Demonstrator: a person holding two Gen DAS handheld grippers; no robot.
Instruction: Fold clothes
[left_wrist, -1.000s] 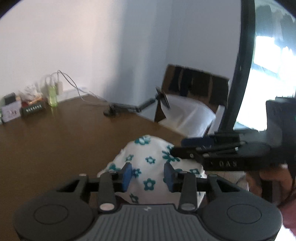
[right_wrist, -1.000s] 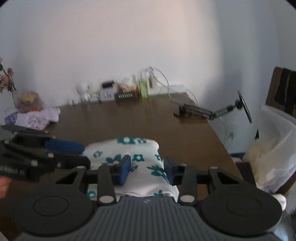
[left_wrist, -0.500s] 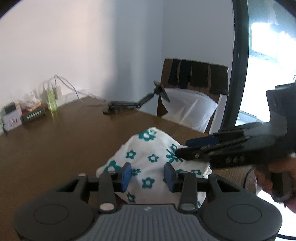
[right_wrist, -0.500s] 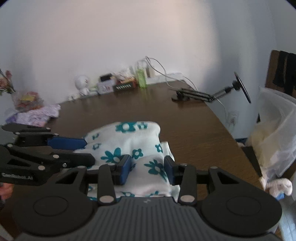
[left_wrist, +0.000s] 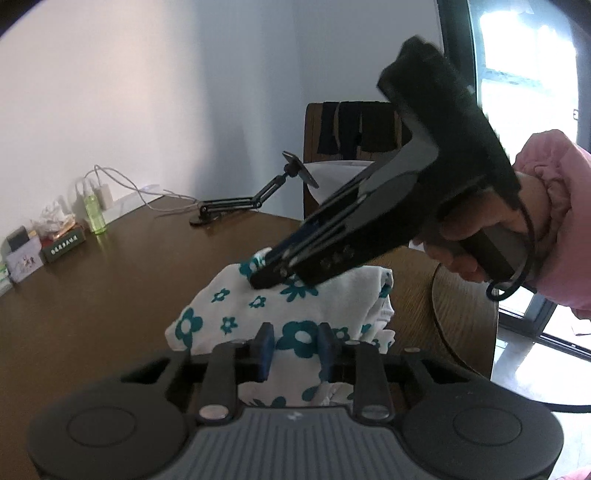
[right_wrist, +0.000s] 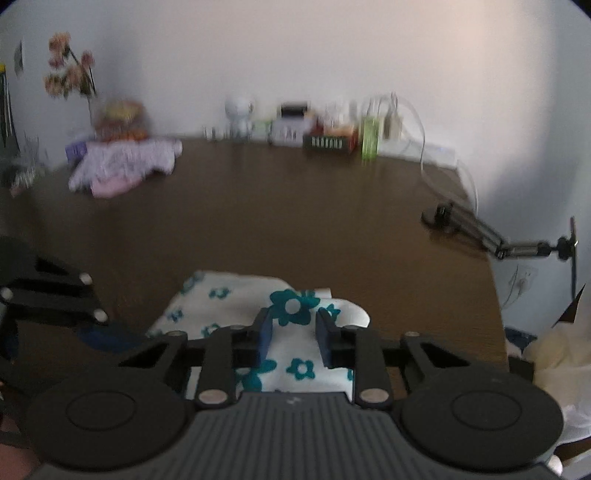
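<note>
Blurred, hidden and cut-off parts

The right wrist view is motion-blurred: small items along the white wall cannot be read. The black left gripper (right_wrist: 94, 334) runs off its left edge; the white teal-flowered folded garment (right_wrist: 236, 295) disappears under both gripper bodies.

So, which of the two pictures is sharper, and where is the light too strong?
Left wrist view: mostly sharp, the floral garment is crisp; the window at the right is overexposed, and fisheye bends its frame. Right wrist view: soft and blurred overall, the clutter by the wall is smeared; lighting is dim and even, the brown table looks dark.
</note>
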